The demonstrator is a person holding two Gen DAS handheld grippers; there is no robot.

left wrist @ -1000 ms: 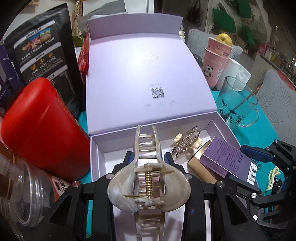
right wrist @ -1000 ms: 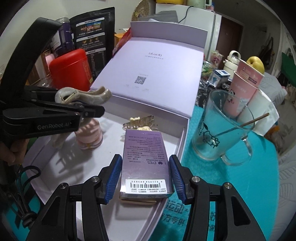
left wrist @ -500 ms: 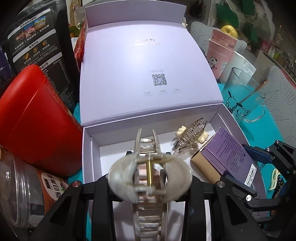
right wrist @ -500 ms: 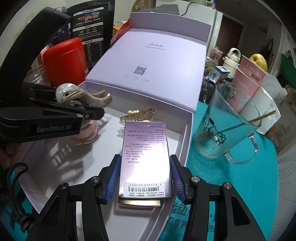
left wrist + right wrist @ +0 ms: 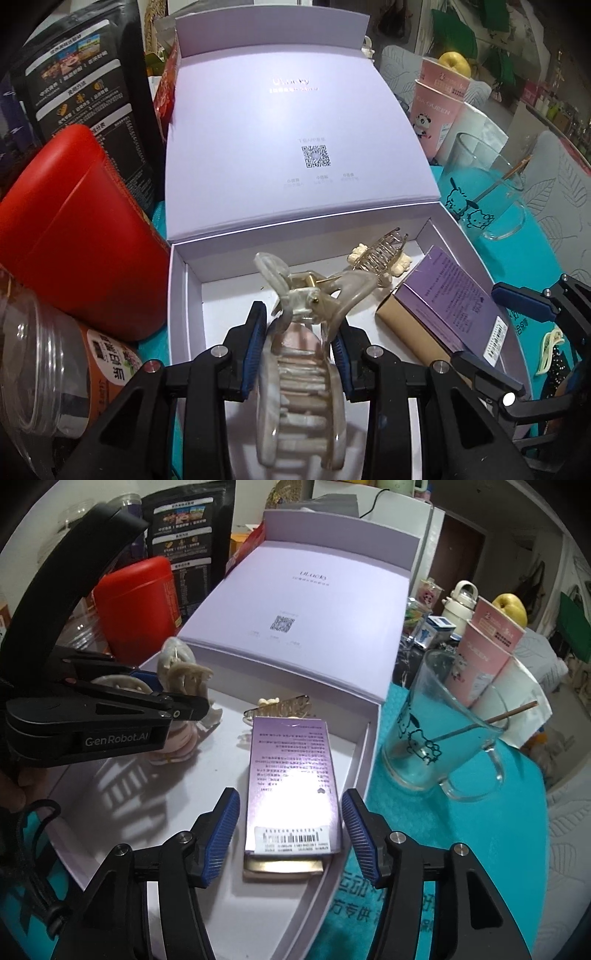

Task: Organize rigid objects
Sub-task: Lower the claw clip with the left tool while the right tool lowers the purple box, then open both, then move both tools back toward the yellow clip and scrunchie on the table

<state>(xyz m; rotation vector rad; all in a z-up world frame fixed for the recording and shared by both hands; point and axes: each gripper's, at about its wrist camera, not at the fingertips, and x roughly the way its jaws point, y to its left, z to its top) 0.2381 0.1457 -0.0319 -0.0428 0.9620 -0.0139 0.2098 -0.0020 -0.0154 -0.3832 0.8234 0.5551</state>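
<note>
My left gripper [image 5: 299, 328] is shut on a marbled cream hair claw clip [image 5: 299, 387], its blue pads pressing the clip's sides, over the tray of an open lavender gift box [image 5: 181, 295]. From the right wrist view the same clip [image 5: 181, 672] sits in the left gripper [image 5: 195, 705] above a pink round item [image 5: 173, 746]. A purple carton [image 5: 291, 775] lies flat in the tray [image 5: 369, 746]. My right gripper [image 5: 290, 794] straddles it with jaws opening and a gap at each pad. A gold claw clip [image 5: 280, 709] lies behind the carton.
A red canister [image 5: 85, 229], a clear jar [image 5: 44, 369] and a black pouch [image 5: 85, 74] crowd the box's left side. On the teal cloth [image 5: 461, 849] to the right stand a glass mug [image 5: 443, 738] with a stick and pink cups [image 5: 439, 107].
The cream clip has swung round between the left pads, so its teeth now face the camera. The right pads have drawn away from the purple carton, which stays in the tray.
</note>
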